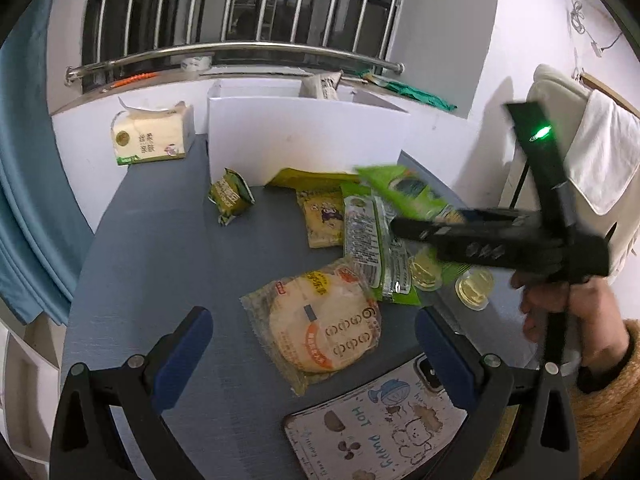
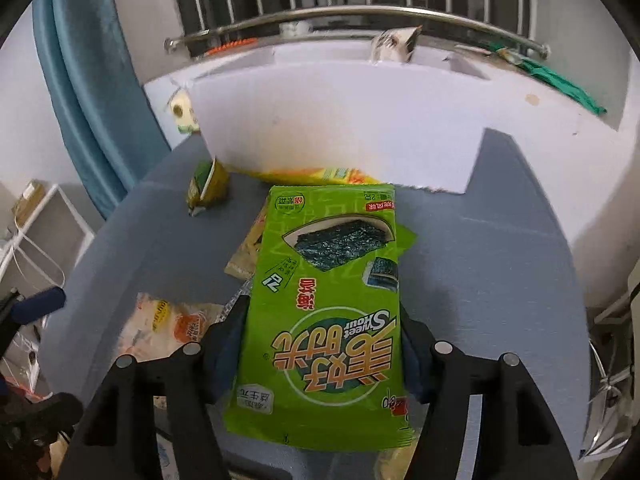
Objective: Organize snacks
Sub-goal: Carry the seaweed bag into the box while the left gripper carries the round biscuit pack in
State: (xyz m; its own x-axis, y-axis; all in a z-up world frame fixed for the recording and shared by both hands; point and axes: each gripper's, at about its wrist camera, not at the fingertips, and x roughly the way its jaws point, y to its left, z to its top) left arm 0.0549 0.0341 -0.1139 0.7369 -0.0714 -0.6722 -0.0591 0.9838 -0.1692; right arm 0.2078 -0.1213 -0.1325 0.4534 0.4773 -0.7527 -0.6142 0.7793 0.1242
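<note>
My grey table sits under a barred window with a blue curtain at nine o'clock. A white foam box stands at twelve. My right gripper clamps the glossy green seaweed pack above the table, just short of the box. My left gripper gapes wide around a crinkly round cake bag. Two small jelly cups sit at three.
</note>
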